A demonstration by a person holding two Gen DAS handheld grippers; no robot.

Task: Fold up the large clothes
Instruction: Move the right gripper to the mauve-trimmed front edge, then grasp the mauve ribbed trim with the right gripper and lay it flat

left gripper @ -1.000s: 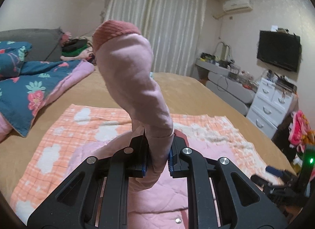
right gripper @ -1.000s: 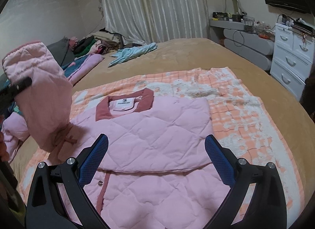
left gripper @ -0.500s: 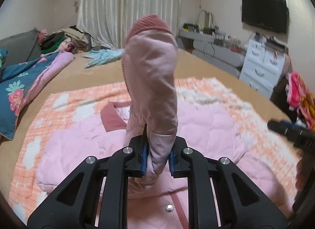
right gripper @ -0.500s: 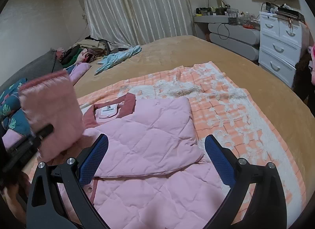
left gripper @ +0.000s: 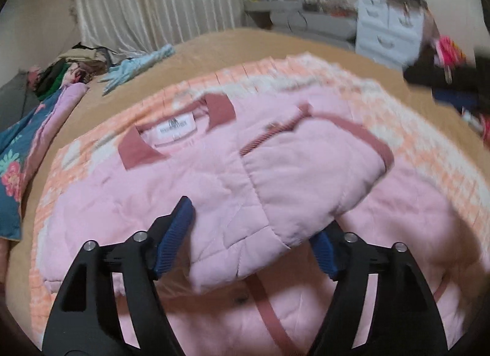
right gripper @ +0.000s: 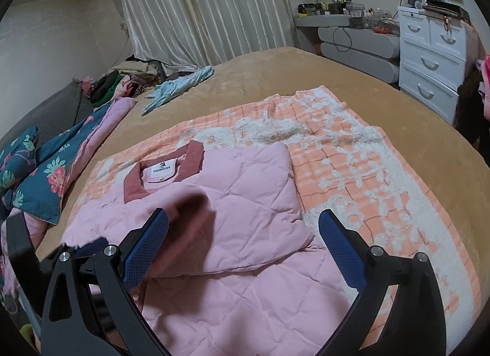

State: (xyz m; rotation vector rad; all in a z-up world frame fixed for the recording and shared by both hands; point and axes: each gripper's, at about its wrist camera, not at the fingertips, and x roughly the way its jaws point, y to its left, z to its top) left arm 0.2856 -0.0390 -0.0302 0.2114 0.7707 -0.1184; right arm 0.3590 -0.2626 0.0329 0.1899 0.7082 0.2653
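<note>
A pink quilted jacket (left gripper: pixel 196 178) with a dusty-red collar (right gripper: pixel 190 157) lies face up on an orange-and-white checked blanket (right gripper: pixel 352 166). Its right side is folded in over the chest. One sleeve (left gripper: pixel 309 178), with a red cuff, lies across the jacket front. My left gripper (left gripper: pixel 254 221) hangs low over it, its jaws opening. The sleeve's near end sits between them and hides the right pad, and the left pad stands clear of it. My right gripper (right gripper: pixel 242 215) hovers open above the jacket's middle with nothing between its fingers. In the right wrist view the sleeve (right gripper: pixel 196 206) is a blur.
The blanket lies on a tan bed (right gripper: pixel 275 71). A blue floral quilt (right gripper: pixel 52 169) and a clothes pile (right gripper: pixel 128 77) sit along the left side. A light blue garment (right gripper: pixel 177 86) lies farther back. White drawers (right gripper: pixel 435 50) and a grey dresser (right gripper: pixel 358 46) stand at the right.
My left gripper came down with the upright sleeve, laid it across the jacket front and spread its jaws off it. The right gripper drifted a little and stayed open.
</note>
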